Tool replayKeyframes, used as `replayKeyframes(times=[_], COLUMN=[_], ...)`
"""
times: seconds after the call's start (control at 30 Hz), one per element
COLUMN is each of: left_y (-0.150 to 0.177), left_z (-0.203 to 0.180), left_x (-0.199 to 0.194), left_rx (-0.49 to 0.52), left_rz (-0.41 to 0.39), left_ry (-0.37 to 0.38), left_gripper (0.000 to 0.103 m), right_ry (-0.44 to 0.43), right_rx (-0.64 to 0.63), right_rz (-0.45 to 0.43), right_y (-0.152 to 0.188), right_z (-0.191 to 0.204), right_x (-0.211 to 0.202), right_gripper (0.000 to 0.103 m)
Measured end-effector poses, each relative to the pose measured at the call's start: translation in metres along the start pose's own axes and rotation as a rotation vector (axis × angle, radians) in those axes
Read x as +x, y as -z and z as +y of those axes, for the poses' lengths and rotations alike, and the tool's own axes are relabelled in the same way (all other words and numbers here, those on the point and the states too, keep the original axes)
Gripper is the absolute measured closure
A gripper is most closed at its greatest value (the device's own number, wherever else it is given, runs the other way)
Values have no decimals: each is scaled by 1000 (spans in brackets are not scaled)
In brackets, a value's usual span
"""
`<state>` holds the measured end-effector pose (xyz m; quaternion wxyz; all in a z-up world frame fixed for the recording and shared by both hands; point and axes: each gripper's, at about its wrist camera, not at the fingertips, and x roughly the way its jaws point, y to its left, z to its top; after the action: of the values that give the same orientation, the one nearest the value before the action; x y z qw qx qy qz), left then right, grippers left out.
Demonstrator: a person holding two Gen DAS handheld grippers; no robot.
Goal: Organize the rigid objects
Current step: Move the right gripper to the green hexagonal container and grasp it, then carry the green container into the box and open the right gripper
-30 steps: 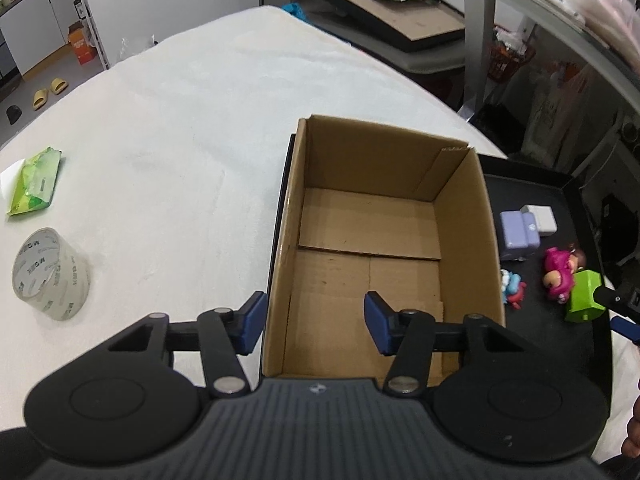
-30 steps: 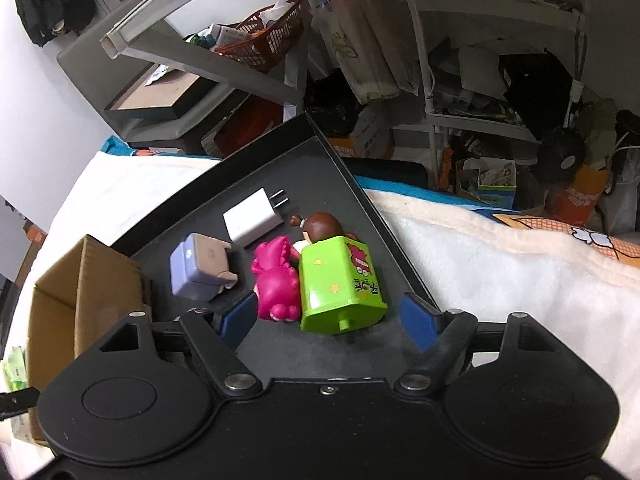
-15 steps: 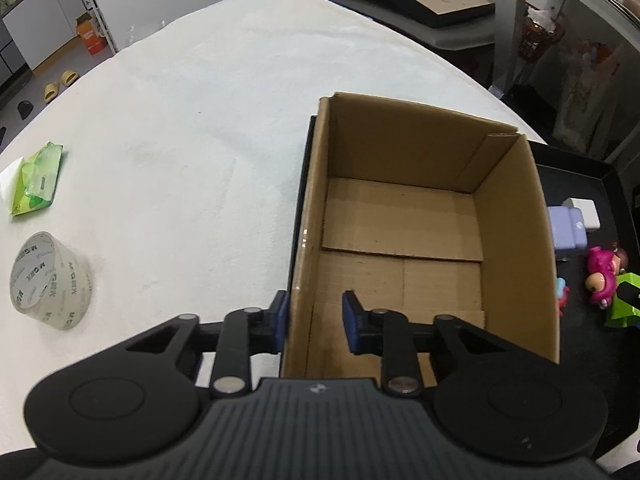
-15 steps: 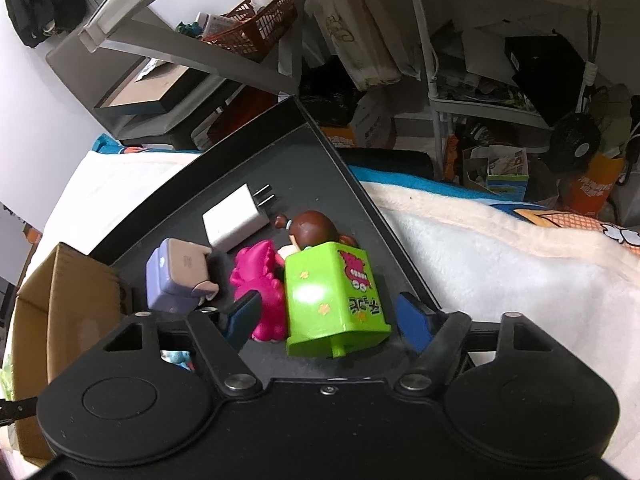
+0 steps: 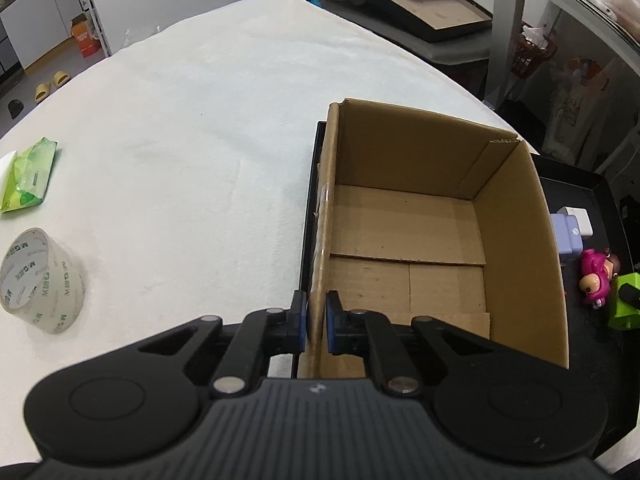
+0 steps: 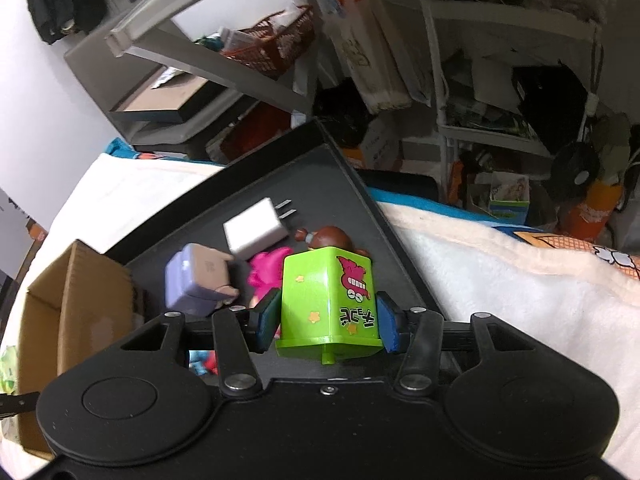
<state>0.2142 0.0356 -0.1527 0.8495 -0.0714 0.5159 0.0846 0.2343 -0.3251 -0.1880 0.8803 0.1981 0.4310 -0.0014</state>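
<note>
left tool clamping cardboard box wall; right tool pinching green toy block. next: lifting block into box.

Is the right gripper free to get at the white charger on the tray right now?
Probably not yet. The right gripper is shut on the green toy box, which stands between it and the white charger; the pink figure also crowds that path. Its jaws would have to be emptied first.
</note>
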Motion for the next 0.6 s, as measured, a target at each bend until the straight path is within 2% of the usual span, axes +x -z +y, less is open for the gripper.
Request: replayKeyframes(times=[0.2, 0.6], left_y=[0, 6], left_z=[2, 6], left_x=[-3, -2], left_rx=[-7, -39], left_rz=[-1, -8], left_ry=[24, 71], left_gripper=[94, 94], right_ry=[-76, -111], right_rx=[3, -79], right_rz=[-9, -28], right_y=[-3, -9], right_z=[19, 77], right_x=[-19, -43], right_gripper=[55, 55])
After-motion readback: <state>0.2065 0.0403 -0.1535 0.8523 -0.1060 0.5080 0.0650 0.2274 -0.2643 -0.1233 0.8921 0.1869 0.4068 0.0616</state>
